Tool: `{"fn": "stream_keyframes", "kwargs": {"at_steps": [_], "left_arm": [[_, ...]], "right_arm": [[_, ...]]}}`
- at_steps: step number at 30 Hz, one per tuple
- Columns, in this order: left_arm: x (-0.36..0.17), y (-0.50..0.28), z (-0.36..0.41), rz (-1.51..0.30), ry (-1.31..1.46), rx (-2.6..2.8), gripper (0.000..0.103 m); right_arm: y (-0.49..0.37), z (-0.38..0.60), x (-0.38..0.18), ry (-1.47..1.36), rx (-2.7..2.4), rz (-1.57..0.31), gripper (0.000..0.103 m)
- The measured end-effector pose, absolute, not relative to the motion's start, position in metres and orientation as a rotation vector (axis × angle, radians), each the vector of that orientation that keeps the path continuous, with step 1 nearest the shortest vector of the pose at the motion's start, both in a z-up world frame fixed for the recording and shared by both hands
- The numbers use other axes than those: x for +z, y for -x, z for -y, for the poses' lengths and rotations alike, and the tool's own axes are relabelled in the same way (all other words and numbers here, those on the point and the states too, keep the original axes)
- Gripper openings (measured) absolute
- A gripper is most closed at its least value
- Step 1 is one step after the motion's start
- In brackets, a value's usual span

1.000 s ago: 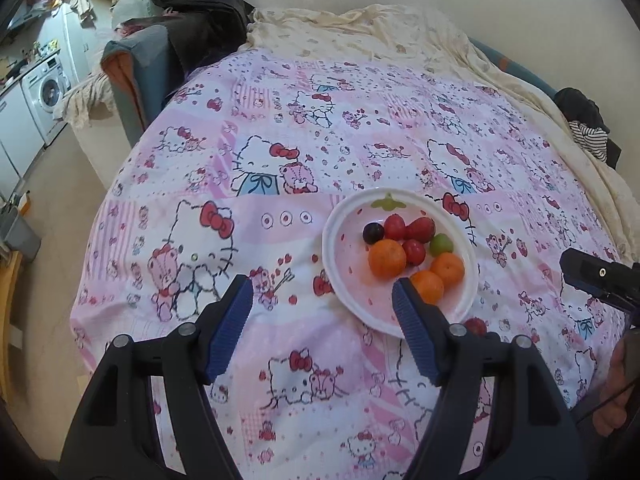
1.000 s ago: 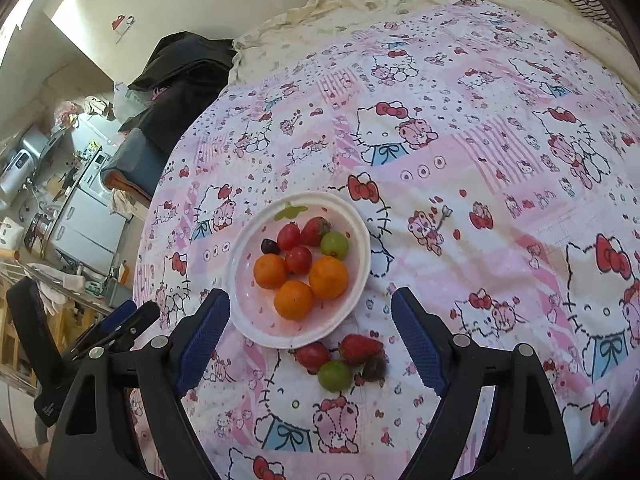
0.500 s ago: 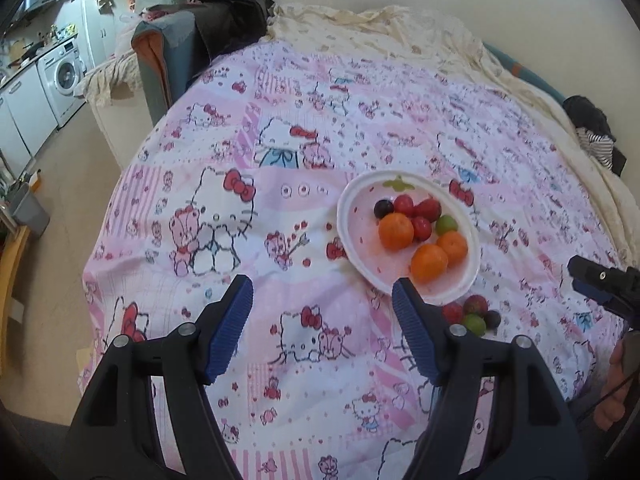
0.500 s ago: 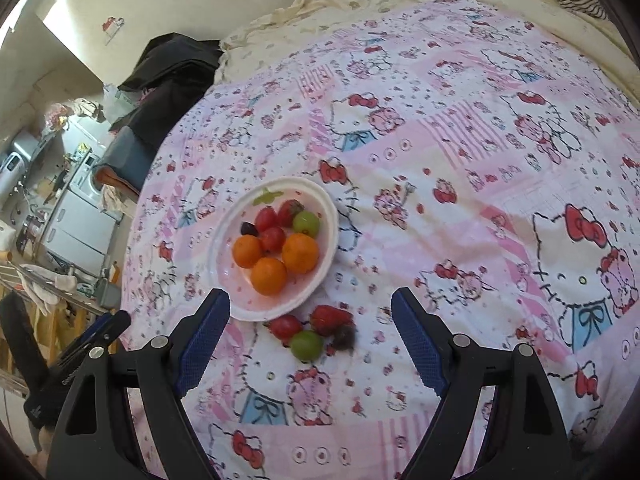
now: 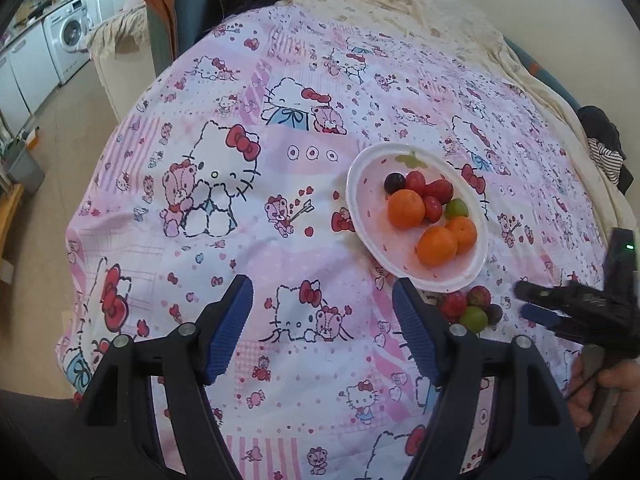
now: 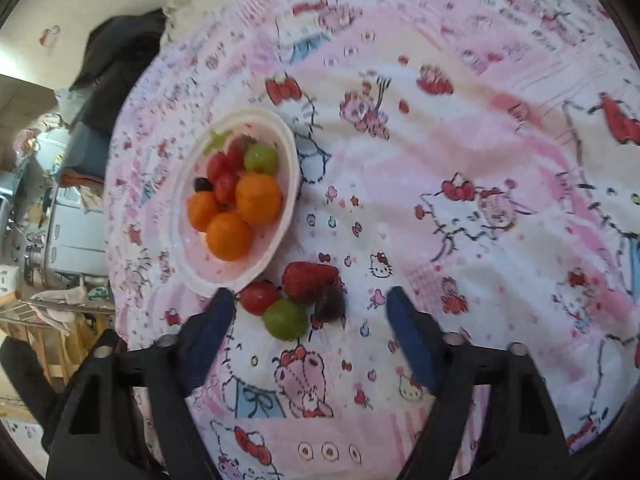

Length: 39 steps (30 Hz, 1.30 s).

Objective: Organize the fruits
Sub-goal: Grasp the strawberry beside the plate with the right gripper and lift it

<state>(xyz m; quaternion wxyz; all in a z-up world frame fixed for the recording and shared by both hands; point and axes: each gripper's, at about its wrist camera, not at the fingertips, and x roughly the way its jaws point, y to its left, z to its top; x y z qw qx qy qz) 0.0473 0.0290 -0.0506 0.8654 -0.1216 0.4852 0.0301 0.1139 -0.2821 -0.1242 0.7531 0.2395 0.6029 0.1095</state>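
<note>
A white plate (image 5: pixel 360 204) (image 6: pixel 180 248) lies on the pink Hello Kitty bedspread and holds three oranges (image 5: pixel 406 208) (image 6: pixel 258 198), red fruits, a green one and a dark grape. Beside the plate lie a strawberry (image 6: pixel 308 280), a red fruit (image 6: pixel 259 297), a green fruit (image 6: pixel 285 319) (image 5: pixel 473 319) and a dark fruit (image 6: pixel 330 304). My right gripper (image 6: pixel 306 334) is open, low over these loose fruits. It also shows at the right edge of the left wrist view (image 5: pixel 560 304). My left gripper (image 5: pixel 322 330) is open and empty, above the bedspread left of the plate.
The bed's near-left edge (image 5: pixel 80 208) drops to the floor. A dark chair with clothes (image 5: pixel 180 12) and a washing machine (image 5: pixel 68 36) stand beyond the far left. A cream blanket (image 5: pixel 400 4) covers the bed's far side. Shelves (image 6: pixel 52 312) stand left of the bed.
My right gripper has dropped and moved in close over the loose fruits beside the plate. My left gripper has drifted left and back, so the plate sits further right in its view.
</note>
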Motion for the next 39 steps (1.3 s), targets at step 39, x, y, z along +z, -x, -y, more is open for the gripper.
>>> {"fn": "stream_keyframes", "kwargs": {"at_steps": [39], "left_arm": [[-0.060, -0.054, -0.021, -1.056, 0.240, 0.042, 0.069]], "right_arm": [[-0.132, 0.219, -0.150, -0.072, 0.236, -1.360, 0.050]]}}
